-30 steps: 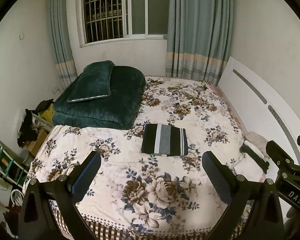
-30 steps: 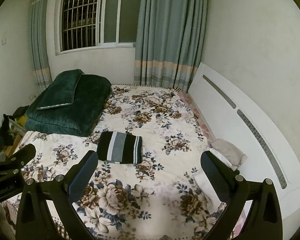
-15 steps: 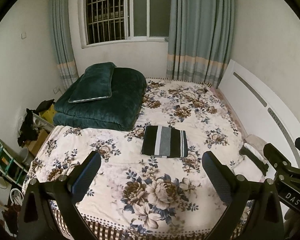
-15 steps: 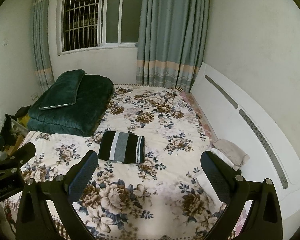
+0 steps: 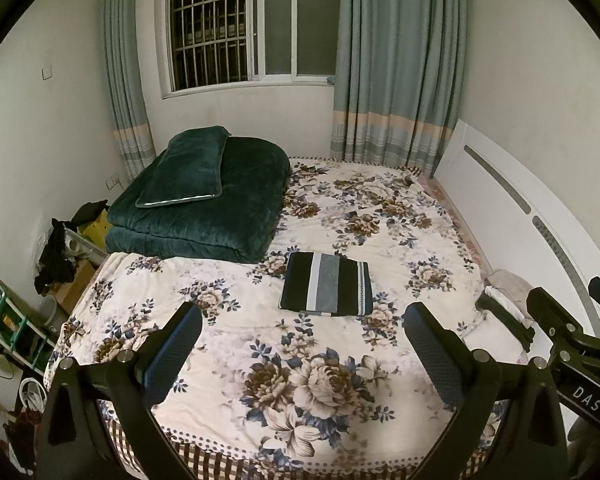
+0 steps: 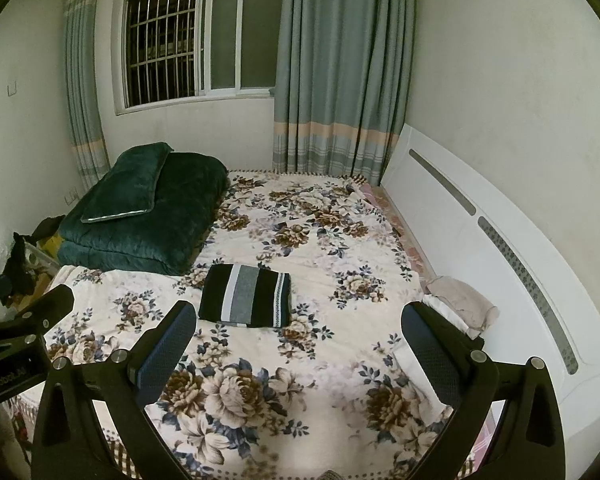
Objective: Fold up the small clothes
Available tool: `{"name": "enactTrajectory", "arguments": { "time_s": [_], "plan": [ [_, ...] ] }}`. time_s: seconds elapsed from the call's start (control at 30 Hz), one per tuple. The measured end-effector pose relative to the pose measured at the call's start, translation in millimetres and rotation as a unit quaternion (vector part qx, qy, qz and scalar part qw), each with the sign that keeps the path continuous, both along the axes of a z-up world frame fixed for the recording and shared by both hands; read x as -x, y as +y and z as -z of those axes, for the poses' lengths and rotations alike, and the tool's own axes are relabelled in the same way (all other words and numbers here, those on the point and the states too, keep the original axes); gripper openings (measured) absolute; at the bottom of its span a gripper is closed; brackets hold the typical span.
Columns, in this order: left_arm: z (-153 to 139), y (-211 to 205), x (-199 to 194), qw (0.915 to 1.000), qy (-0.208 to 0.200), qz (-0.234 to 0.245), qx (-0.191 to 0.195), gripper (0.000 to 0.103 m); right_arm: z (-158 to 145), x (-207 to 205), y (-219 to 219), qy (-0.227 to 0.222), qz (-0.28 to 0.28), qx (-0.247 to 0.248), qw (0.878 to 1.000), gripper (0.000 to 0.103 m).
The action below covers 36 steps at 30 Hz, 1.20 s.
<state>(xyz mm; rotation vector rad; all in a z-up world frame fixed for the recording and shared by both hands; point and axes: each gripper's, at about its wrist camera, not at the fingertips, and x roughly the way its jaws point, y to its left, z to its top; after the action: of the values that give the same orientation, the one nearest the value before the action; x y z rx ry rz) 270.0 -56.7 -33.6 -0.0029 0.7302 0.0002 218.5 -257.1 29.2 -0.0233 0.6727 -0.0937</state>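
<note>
Folded striped knit garment, neat rectangle

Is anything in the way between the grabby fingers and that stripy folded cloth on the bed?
No. Only bare flowery bedspread lies between both open grippers, left gripper and right gripper, and the striped folded cloth. The green quilt sits off to the side.

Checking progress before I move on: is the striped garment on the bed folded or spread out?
Folded. The striped garment lies as a compact rectangle with stacked edges on the floral bedspread.
</note>
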Motion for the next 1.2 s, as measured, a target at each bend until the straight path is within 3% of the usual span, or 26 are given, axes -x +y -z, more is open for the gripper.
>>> {"name": "enactTrajectory", "arguments": {
  "time_s": [1.2],
  "plan": [
    [-7,-8,2,0.9999,-0.003,-0.015,-0.001,0.103,0,-1,19,-0.003,-0.003,-0.001,1.000,0.103]
  ]
}}
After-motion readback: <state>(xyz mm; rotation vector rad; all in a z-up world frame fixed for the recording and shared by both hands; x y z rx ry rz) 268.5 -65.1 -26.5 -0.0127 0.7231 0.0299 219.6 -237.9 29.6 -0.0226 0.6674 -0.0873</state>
